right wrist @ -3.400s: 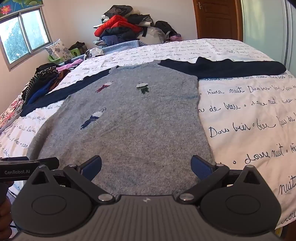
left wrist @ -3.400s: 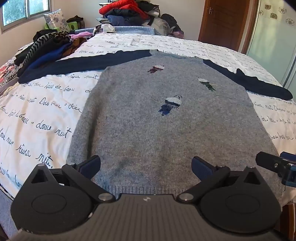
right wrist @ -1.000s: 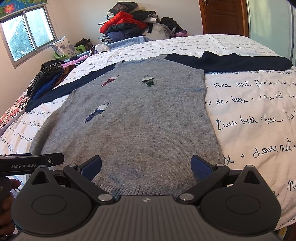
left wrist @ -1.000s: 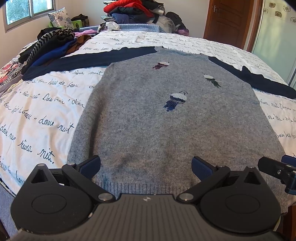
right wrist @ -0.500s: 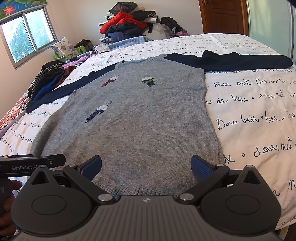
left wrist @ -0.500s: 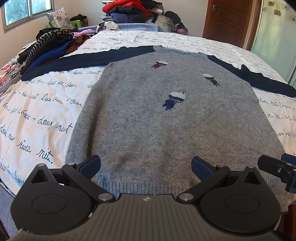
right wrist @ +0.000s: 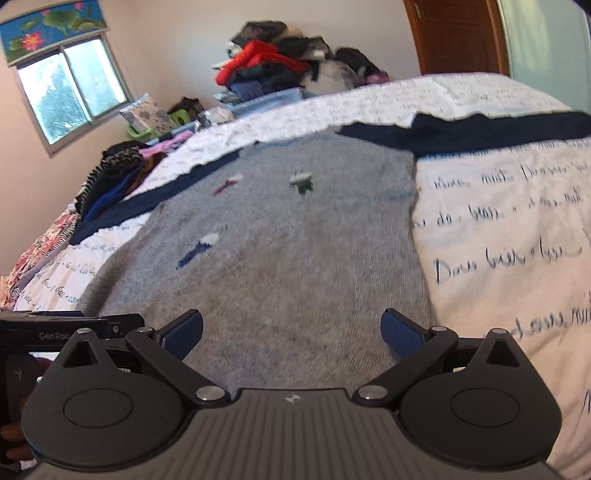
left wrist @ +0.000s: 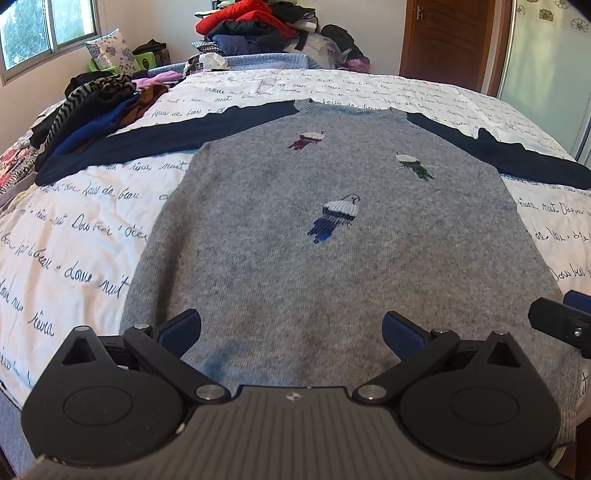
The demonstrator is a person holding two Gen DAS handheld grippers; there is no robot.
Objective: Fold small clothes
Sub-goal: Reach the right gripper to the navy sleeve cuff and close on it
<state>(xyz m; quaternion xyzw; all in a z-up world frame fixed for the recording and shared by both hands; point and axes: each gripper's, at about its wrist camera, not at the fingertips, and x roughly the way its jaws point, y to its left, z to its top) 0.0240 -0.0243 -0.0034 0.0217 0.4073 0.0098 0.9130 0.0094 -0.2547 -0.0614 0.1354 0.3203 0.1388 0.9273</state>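
A small grey sweater (left wrist: 325, 229) with navy sleeves and three embroidered figures lies flat, face up, on the bed, sleeves spread to both sides. It also shows in the right wrist view (right wrist: 280, 258). My left gripper (left wrist: 291, 330) is open and empty, hovering over the sweater's bottom hem. My right gripper (right wrist: 291, 330) is open and empty over the hem's right part; its view is blurred by motion. The right gripper's tip (left wrist: 561, 326) shows at the left view's right edge, and the left gripper (right wrist: 66, 328) at the right view's left edge.
The bed has a white cover (left wrist: 74, 236) printed with script. A stack of folded clothes (left wrist: 96, 107) sits at the bed's far left. A heap of clothes (left wrist: 258, 26) is piled beyond the head of the bed. A wooden door (left wrist: 450, 40) stands at the back right.
My right gripper has swung and tilted, so its view is blurred and rotated. My left gripper has shifted only slightly over the hem. Both stay open.
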